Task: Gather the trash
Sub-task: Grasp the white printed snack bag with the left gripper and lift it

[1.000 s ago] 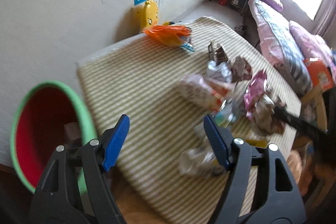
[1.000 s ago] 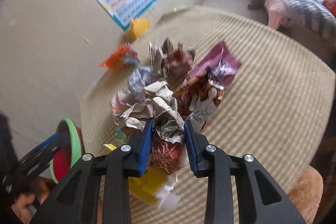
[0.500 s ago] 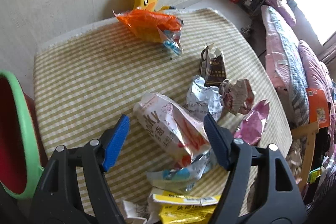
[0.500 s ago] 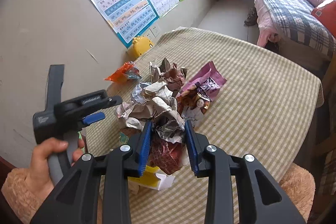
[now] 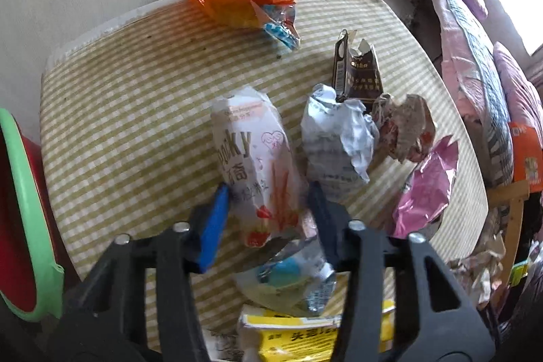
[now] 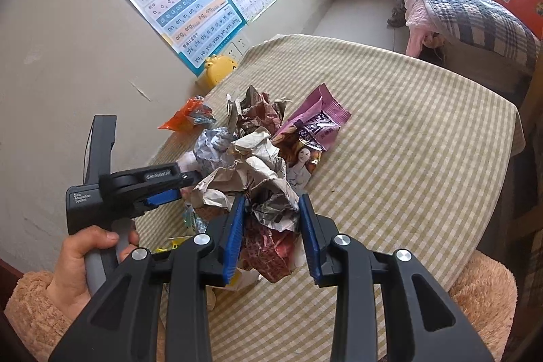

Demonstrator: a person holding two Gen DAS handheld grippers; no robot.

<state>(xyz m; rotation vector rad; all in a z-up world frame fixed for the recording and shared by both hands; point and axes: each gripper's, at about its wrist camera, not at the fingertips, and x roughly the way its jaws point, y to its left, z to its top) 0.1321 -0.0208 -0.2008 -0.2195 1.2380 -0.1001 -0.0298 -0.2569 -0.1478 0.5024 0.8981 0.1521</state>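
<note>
My left tongs have just been closing, now pinching the white snack bag; right tongs pinch crumpled wrappers.

Black clamp-style grippers, blue-padded fingers, silver screws; fuzzy peach sleeve at the wrist

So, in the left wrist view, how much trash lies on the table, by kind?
Wrappers: 4 (orange wrapper, Pocky wrapper, pink wrapper, silver wrapper)
Crumpled wads: 2 (white wad, brown wad)
Boxes: 2 (dark carton, yellow box)
Total: 8
</note>
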